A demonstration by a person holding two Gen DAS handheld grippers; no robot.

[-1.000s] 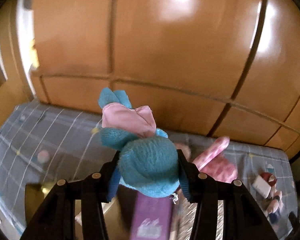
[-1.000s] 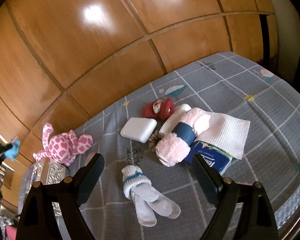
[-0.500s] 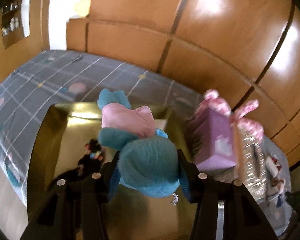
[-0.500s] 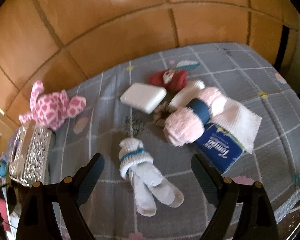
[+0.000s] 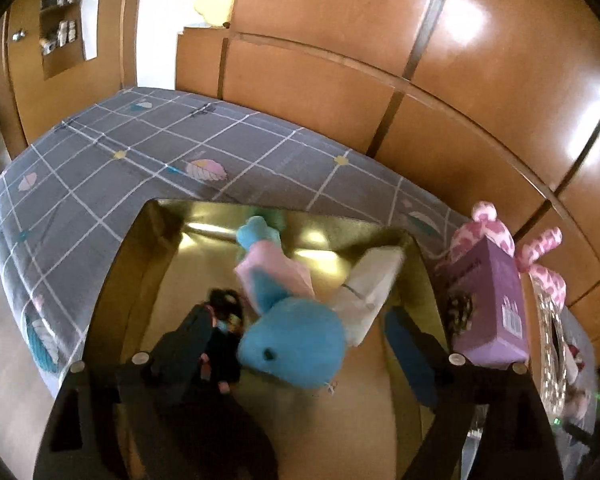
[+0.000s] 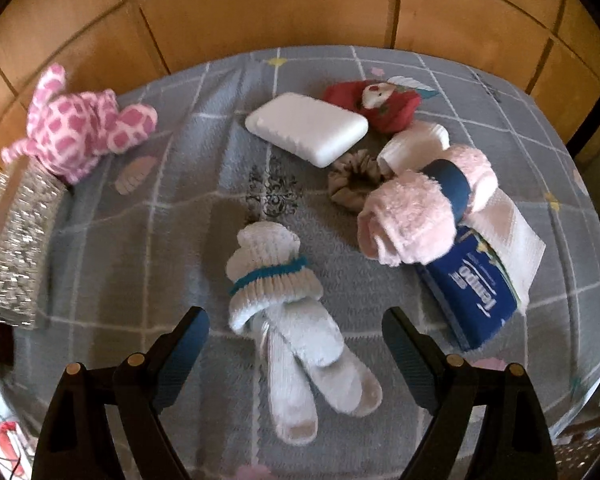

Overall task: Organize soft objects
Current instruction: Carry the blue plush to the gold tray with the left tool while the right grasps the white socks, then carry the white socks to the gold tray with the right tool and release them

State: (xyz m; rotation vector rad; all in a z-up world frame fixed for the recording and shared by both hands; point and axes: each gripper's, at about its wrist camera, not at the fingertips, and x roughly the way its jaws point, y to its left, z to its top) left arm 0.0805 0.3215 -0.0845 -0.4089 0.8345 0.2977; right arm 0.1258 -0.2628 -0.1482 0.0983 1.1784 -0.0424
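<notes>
— Wooden wardrobe panels (image 5: 480, 92) run behind the bed (image 5: 148, 160) with its grey checked sheet. What do we have at our left claw (image 5: 300, 336)?

— Its jaws have just been opening and now stand wide, released. The blue plush toy (image 5: 292, 344) with the pink dress lies loose between them, touching neither pad, down inside the gold box (image 5: 148, 248).

— And around it in the box?

— A dark toy (image 5: 224, 320) just left of the plush, and a white packet (image 5: 374, 276) leaning in the right corner. Outside the box wall stands a purple carton (image 5: 492, 308), with the pink spotted plush (image 5: 496, 228) behind it.

— Our right claw (image 6: 296, 336)?

— Spread wide too, gripping nothing, hanging over the sheet. The rolled white socks (image 6: 284, 292) with a teal stripe lie between its fingers, untouched.

— Farther out?

— The fluffy pink roll (image 6: 412, 216) with a navy band rests on a blue tissue pack (image 6: 472, 292) and white cloth (image 6: 516, 236). Beyond come a beige scrunchie (image 6: 352, 180), a white case (image 6: 308, 128) and a red soft toy (image 6: 384, 104).
</notes>
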